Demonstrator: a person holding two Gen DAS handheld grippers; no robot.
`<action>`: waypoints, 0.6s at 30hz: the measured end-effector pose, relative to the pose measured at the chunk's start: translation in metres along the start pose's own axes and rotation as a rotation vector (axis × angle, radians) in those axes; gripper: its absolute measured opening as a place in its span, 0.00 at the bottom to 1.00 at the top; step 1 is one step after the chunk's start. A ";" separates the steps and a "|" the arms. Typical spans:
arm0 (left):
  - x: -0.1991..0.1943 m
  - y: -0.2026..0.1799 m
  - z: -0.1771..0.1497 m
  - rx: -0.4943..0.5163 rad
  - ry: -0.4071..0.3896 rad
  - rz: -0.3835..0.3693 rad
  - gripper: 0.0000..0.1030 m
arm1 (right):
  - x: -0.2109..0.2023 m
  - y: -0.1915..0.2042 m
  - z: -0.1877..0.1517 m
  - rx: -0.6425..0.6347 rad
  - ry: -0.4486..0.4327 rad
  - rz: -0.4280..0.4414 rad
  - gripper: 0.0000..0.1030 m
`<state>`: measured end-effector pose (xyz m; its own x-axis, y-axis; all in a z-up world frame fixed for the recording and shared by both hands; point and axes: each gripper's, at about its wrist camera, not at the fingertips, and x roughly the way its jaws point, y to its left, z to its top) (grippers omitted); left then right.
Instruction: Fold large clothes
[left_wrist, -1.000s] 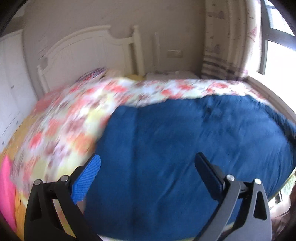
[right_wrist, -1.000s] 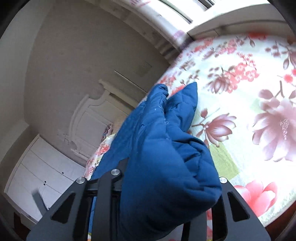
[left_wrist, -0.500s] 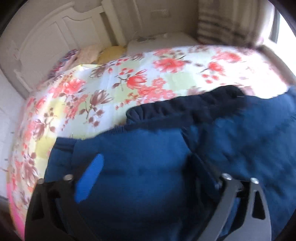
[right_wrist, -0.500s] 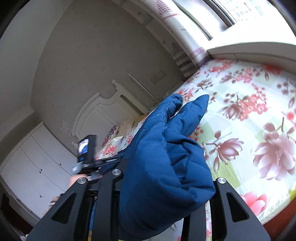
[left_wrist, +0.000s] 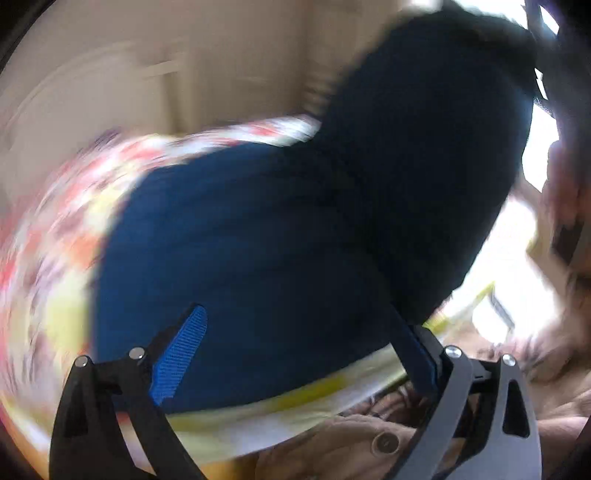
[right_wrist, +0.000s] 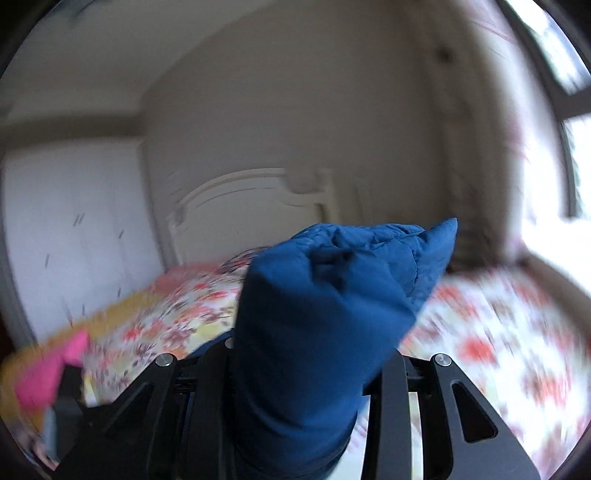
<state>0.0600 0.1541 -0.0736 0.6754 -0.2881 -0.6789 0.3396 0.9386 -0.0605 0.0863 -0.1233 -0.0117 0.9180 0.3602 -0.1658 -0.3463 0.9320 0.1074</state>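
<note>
A large blue padded garment (left_wrist: 295, 221) lies on the flowered bed and rises up to the upper right in the blurred left wrist view. My left gripper (left_wrist: 299, 343) is open just above its near part, with nothing between the blue pads (left_wrist: 181, 350). My right gripper (right_wrist: 306, 369) is shut on a thick bunch of the same blue garment (right_wrist: 325, 306), held up above the bed; the fingertips are hidden by the cloth.
The flowered bedspread (right_wrist: 498, 339) covers the bed. A white headboard (right_wrist: 251, 206) and white wardrobe (right_wrist: 74, 229) stand behind. A pink item (right_wrist: 48, 373) lies at the bed's left edge. A bright window (right_wrist: 569, 184) is on the right. The person's beige clothing (left_wrist: 351, 443) is close below the left gripper.
The right gripper has swung round with the bunched garment, lifting it, and now faces the headboard. The left gripper has moved quickly; part of the garment now rises high at its upper right.
</note>
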 end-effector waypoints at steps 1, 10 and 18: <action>-0.013 0.024 0.001 -0.069 -0.033 0.035 0.93 | 0.014 0.027 0.004 -0.073 0.008 0.025 0.32; -0.104 0.169 -0.022 -0.478 -0.202 0.336 0.93 | 0.134 0.254 -0.170 -1.088 0.293 0.050 0.40; -0.088 0.139 0.032 -0.271 -0.209 0.254 0.94 | 0.134 0.259 -0.186 -1.156 0.281 0.030 0.47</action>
<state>0.0685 0.3039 0.0015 0.8432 -0.0476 -0.5355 -0.0199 0.9926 -0.1194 0.0835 0.1740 -0.1879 0.8820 0.2442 -0.4030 -0.4681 0.3556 -0.8090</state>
